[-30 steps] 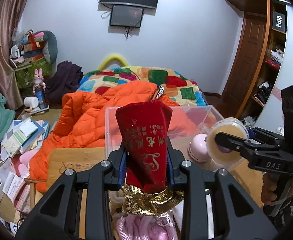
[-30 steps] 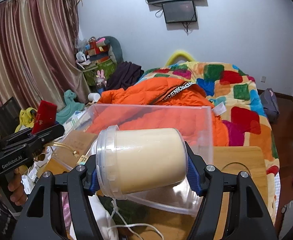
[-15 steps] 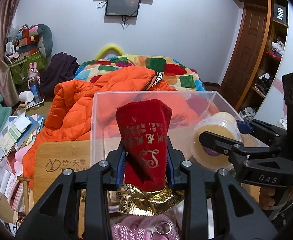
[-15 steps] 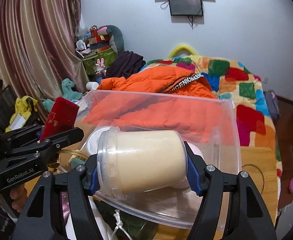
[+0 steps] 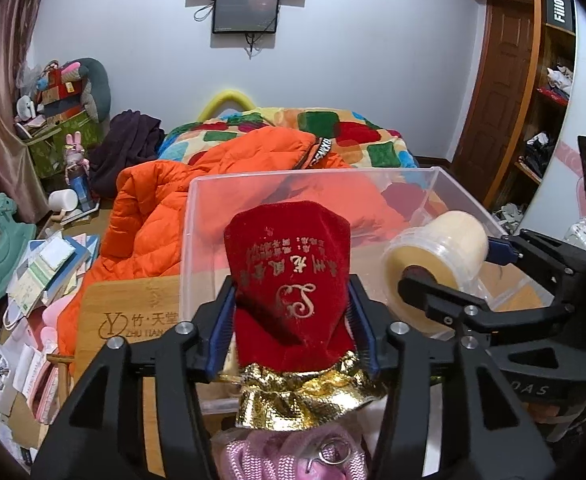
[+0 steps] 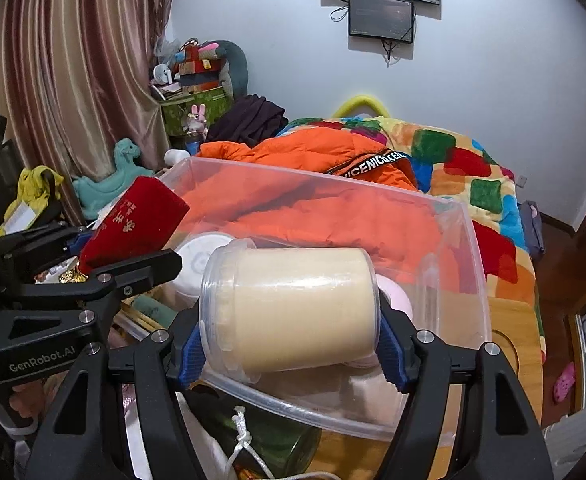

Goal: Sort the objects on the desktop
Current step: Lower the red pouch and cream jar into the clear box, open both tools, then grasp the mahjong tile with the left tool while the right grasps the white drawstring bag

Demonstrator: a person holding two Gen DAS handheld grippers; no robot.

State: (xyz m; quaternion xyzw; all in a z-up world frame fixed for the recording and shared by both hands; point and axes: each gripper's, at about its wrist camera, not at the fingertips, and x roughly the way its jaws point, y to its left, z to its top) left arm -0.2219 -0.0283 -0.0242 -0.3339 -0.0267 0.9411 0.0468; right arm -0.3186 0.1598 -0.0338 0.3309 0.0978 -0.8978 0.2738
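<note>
My left gripper (image 5: 291,320) is shut on a red velvet pouch (image 5: 289,272) with a gold foil hem, held over the near edge of a clear plastic bin (image 5: 189,240). My right gripper (image 6: 289,344) is shut on a clear jar of cream-coloured stuff (image 6: 293,308), lying sideways over the bin's near rim (image 6: 469,240). The jar (image 5: 437,256) also shows in the left wrist view, over the bin's right side. The pouch (image 6: 133,224) shows in the right wrist view at the bin's left edge. A white round lid (image 6: 197,256) and a pink round thing (image 6: 397,300) lie inside the bin.
The bin stands on a wooden desk (image 5: 133,312) with a printed logo. An orange jacket (image 5: 153,208) and a patchwork quilt (image 6: 473,176) lie behind it. Pink rope (image 5: 285,456) and a dark green bag (image 6: 261,436) with white cord lie below the grippers. Papers (image 5: 45,272) are piled at left.
Both grippers have moved forward toward the bin with their loads. The jar has come down over the bin's rim, and the pouch has neared the bin's edge.
</note>
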